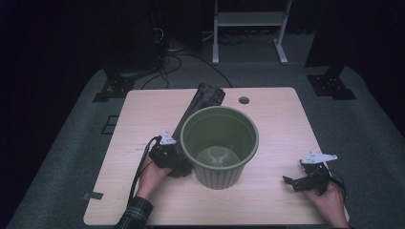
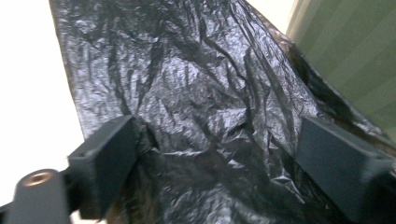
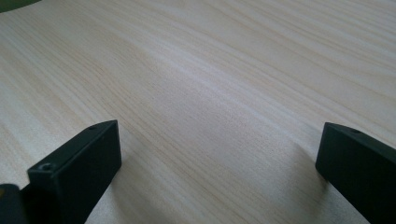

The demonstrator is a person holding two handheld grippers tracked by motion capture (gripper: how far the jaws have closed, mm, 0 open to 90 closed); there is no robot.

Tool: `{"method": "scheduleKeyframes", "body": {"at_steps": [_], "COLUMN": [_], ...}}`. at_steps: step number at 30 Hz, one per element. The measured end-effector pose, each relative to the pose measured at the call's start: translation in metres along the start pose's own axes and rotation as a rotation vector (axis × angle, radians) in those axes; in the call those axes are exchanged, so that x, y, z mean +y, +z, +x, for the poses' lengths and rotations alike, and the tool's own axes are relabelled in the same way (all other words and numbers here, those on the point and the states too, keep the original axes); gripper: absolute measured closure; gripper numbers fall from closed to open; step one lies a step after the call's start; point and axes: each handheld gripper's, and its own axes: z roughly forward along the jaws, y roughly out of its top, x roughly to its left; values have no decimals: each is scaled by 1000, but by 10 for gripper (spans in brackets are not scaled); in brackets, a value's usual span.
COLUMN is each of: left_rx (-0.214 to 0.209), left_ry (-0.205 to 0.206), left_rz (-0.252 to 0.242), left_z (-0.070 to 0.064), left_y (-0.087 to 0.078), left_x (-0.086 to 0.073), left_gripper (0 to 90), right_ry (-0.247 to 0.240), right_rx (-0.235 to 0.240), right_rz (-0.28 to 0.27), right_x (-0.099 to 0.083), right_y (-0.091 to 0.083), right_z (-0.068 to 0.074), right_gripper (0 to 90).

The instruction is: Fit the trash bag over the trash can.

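Your left tool [image 1: 171, 155] sits toward the bench's [image 1: 277, 119] left edge, jaws wide around the crumpled black bag [image 2: 201, 107] that lies against the green bin [image 1: 219, 145], nothing pinched yet. You look to be at the grasping step: close on the bag next. Your right tool [image 1: 305, 180] rests open near the right front corner.

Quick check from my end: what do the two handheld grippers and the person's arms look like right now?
Both the left gripper and right gripper are black with blocky rectangular jaws, each topped by a grey three-cornered plate. A black cable trails from the left one. The left forearm wears a dark plaid sleeve.
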Motion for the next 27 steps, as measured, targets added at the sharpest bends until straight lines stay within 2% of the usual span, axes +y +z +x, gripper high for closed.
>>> {"method": "scheduleKeyframes", "body": {"at_steps": [6, 11, 13, 17, 27], "left_rx": [-23, -57, -60, -90, -112], "left_ry": [17, 27, 30, 22, 23], "left_rz": [-13, 2, 7, 12, 15], "left_z": [2, 0, -2, -3, -11], "left_y": [-8, -10, -10, -13, -36], "left_x": [-2, -1, -1, -2, -19], "left_gripper": [512, 832, 870, 872, 872], "right_ry": [0, 0, 0, 0, 0], "right_rx": [0, 0, 0, 0, 0], "right_rz": [0, 0, 0, 0, 0], "right_x": [0, 0, 0, 0, 0], "right_y": [0, 0, 0, 0, 0], "right_z": [0, 0, 0, 0, 0], "right_gripper": [0, 0, 0, 0, 0]}}
